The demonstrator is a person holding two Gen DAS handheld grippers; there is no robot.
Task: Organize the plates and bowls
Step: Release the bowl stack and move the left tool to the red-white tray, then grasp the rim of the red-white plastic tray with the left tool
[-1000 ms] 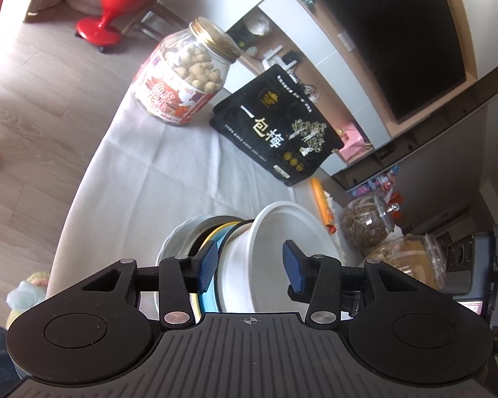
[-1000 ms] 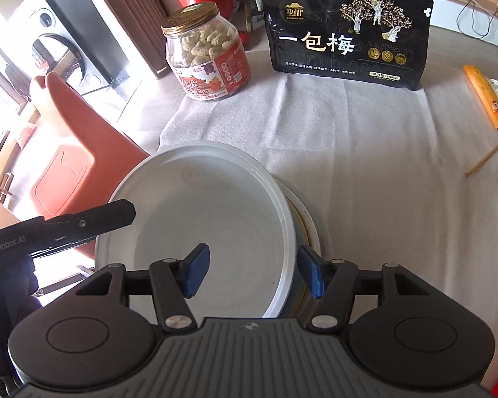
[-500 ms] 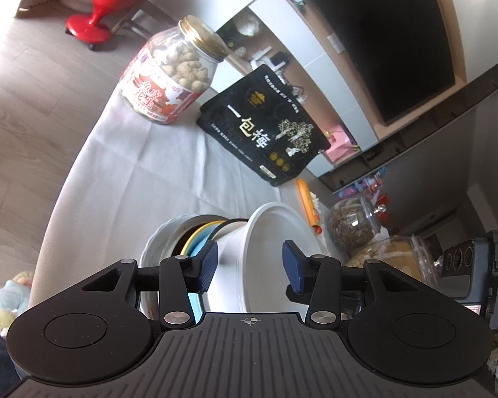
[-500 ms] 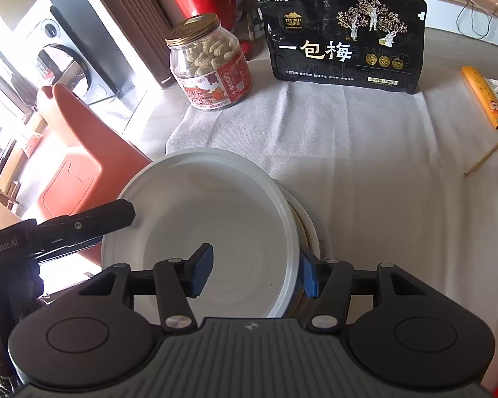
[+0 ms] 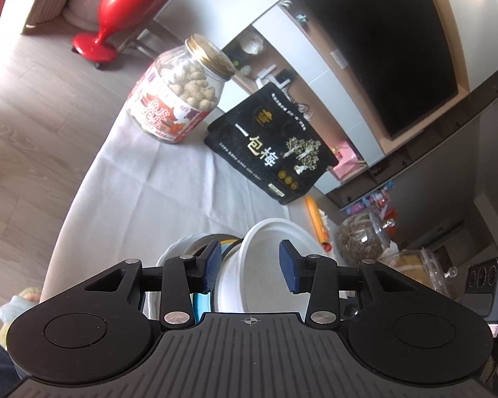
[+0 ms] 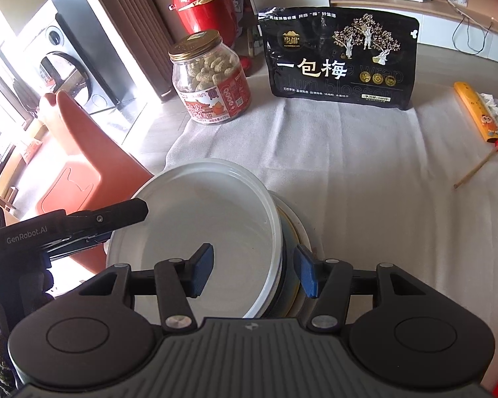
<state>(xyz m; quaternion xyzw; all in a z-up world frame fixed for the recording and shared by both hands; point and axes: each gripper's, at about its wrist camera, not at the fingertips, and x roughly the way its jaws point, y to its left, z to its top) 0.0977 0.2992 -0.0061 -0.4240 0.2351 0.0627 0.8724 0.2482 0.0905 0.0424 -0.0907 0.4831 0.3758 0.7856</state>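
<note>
The big white bowl could tip off the stack.

On the table (image 6: pixel 365 172), I see the white bowl (image 6: pixel 196 219) sitting crooked on the stack of plates (image 6: pixel 290 229) near the edge. My right gripper (image 6: pixel 254 270) is open wide around its rim, and my left gripper (image 5: pixel 250 267) is open wide too, holding nothing. If I bump it, it may slide and fall.
</note>
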